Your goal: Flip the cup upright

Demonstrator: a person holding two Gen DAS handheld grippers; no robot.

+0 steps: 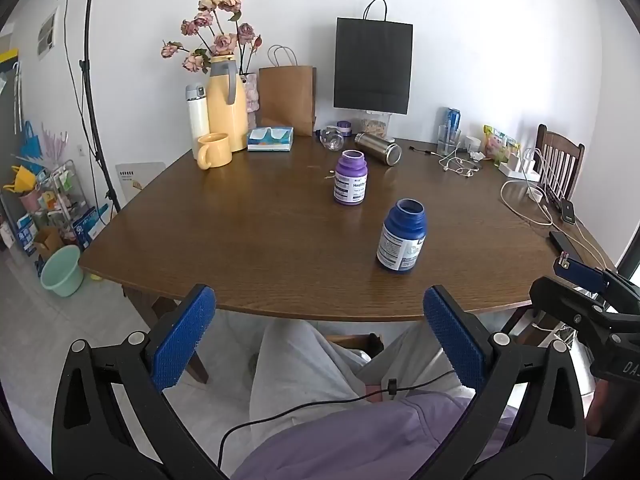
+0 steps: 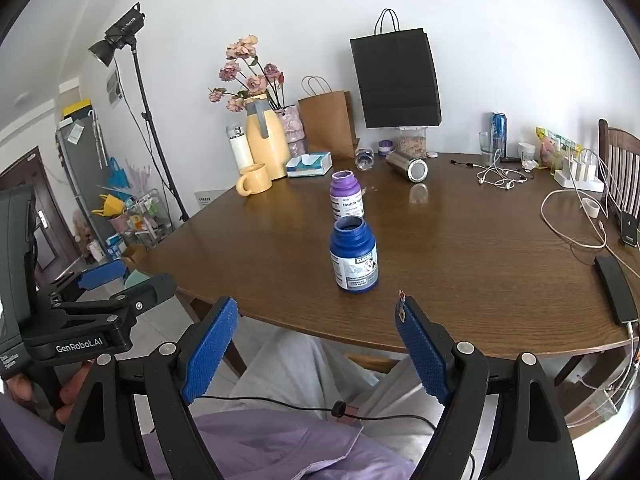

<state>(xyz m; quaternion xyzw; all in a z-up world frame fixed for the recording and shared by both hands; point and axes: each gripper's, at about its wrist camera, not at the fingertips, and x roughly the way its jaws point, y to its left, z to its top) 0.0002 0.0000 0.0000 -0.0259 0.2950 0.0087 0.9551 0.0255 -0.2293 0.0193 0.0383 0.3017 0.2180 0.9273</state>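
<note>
A: Since both tools hang back over the lap at the bottom of each frame, which one is meant to go for the cup?

B: Hard to say. The left gripper (image 1: 320,300) has its blue pads spread wide and holds nothing; the right gripper (image 2: 316,308) is likewise wide and empty. Both sit short of the table (image 1: 240,240) edge, which reads to me as a rest pose, either at the start or at the end of the job.

A: And the cup?

B: The steel cup (image 1: 378,147) lies on its side right of centre toward the top of the left view, its open mouth turned toward the cameras (so it can roll). That looks like the thing to right. The yellow mug (image 1: 214,150) at mid-left is upright already.

A: The bottles are in the way?

B: Somewhat. The blue bottle (image 1: 402,236) and purple bottle (image 1: 351,178) stand uncapped between the grippers and the cup, so I judge a reach would go around them, probably from the right.
</note>
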